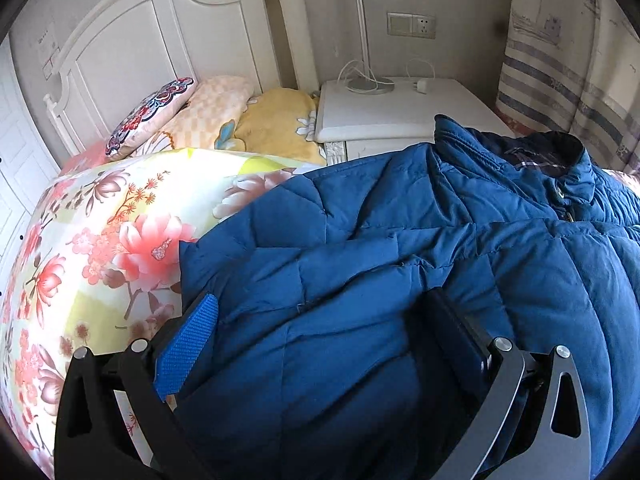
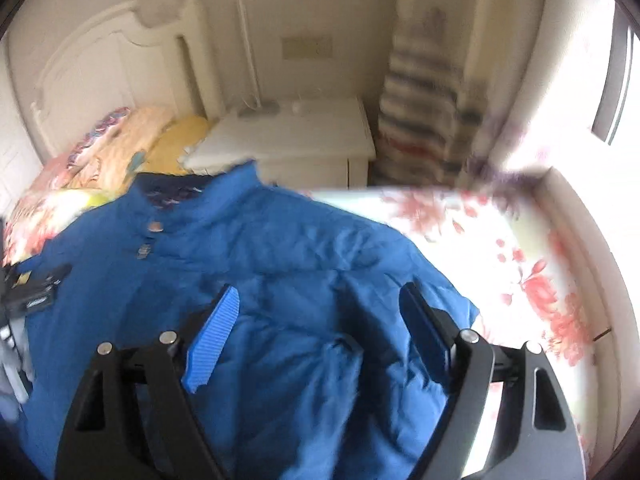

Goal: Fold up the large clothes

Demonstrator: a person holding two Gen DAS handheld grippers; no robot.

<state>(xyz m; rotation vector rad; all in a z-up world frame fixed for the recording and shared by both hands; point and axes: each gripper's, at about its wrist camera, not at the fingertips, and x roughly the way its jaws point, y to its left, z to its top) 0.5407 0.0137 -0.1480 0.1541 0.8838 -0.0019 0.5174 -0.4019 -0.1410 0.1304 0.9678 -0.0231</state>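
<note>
A blue quilted padded jacket [image 1: 400, 248] lies spread on a floral bedspread [image 1: 100, 240], collar toward the nightstand. My left gripper [image 1: 324, 304] is open, its fingers apart over the jacket's left part, with fabric bulging between them. In the right wrist view the same jacket [image 2: 260, 248] lies under my right gripper [image 2: 320, 300], which is open with its blue-padded fingers [image 2: 212, 344] wide apart over the jacket's right shoulder and sleeve. The left gripper's body [image 2: 32, 288] shows at the left edge of that view. The right view is blurred.
Pillows [image 1: 208, 116] lie against the white headboard [image 1: 132, 40]. A white nightstand [image 1: 384, 116] with a lamp base and charger stands beside the bed. A striped curtain [image 1: 568, 60] hangs at the right. Bare bedspread [image 2: 500, 248] lies right of the jacket.
</note>
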